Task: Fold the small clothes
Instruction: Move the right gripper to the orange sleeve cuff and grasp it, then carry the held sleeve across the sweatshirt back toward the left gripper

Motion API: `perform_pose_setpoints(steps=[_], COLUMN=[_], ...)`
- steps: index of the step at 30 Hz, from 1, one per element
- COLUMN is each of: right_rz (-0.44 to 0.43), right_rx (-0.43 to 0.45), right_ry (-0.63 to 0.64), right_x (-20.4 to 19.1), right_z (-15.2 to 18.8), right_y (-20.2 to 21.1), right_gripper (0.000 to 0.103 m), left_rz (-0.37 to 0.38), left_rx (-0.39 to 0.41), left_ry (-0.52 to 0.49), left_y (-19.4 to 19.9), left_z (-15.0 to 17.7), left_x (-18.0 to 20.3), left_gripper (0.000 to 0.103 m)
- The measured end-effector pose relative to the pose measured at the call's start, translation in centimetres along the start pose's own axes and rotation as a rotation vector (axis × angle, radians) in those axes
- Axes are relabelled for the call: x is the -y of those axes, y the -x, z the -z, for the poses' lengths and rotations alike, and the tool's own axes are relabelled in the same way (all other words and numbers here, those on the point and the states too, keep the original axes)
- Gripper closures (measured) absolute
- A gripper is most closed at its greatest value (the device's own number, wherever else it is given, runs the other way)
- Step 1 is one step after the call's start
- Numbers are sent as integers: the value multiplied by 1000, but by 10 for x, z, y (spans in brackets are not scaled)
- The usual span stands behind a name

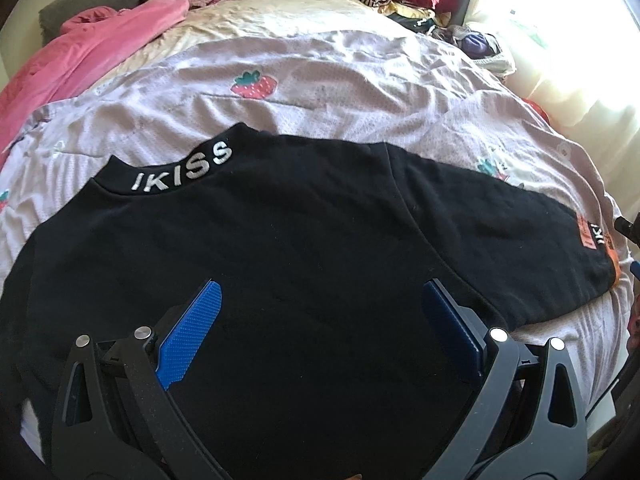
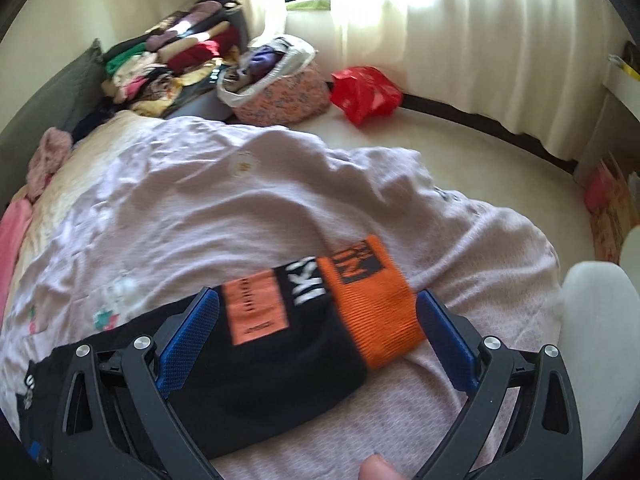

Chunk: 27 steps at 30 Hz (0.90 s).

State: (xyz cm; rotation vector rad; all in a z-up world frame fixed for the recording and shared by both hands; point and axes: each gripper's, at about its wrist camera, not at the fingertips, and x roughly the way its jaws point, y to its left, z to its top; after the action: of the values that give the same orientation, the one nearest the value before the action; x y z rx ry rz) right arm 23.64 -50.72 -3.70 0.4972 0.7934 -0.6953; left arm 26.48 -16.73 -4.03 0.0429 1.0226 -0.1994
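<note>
Both wide apart — left gripper over black sweatshirt; right gripper over its orange cuff.

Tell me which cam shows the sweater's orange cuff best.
Right wrist: the orange cuff fills the space between the open right tool, ribbing and dark print visible. Left wrist only catches it as a sliver at the far right sleeve end of the black sweater.

Bed — strawberry-print sheet, black sweatshirt, pink garment on it

Blown-out daylight through the curtain; fisheye-bent edges, slight blur.
</note>
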Motion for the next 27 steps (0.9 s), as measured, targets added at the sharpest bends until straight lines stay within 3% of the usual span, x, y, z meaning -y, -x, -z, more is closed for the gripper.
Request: perform_pose_setpoints(steps=[5,9,13,17,19,24,27], right_rz=[19,21,15,-9,-47,-220,-418], right_rx=[-58,-94,-100,-75,-61,19,31], right_ry=[-27,-39,-43,-19,-2,116,168], right_x=[8,12,14,10,5,-30,-56], right_z=[0,0,4,7,8,15,23], right_y=[-23,-38,-43,-33,-26,18,46], right_gripper=[24,30,60,82,87,89,89], left_rz=[-11,-13,-8,1,7,34,40], left_rx=[-2,-8,-18,-12,-11,3,16], left_ry=[-7,-8,8,14,15,43,63], left_y=[-8,-13,-17,-15,-13,-1,6], left_z=[4,8,13,19,21,23,22], left_x=[-3,-6,-10,-11,-12,-21,-29], left_gripper=[9,9,9,9,9,9,9])
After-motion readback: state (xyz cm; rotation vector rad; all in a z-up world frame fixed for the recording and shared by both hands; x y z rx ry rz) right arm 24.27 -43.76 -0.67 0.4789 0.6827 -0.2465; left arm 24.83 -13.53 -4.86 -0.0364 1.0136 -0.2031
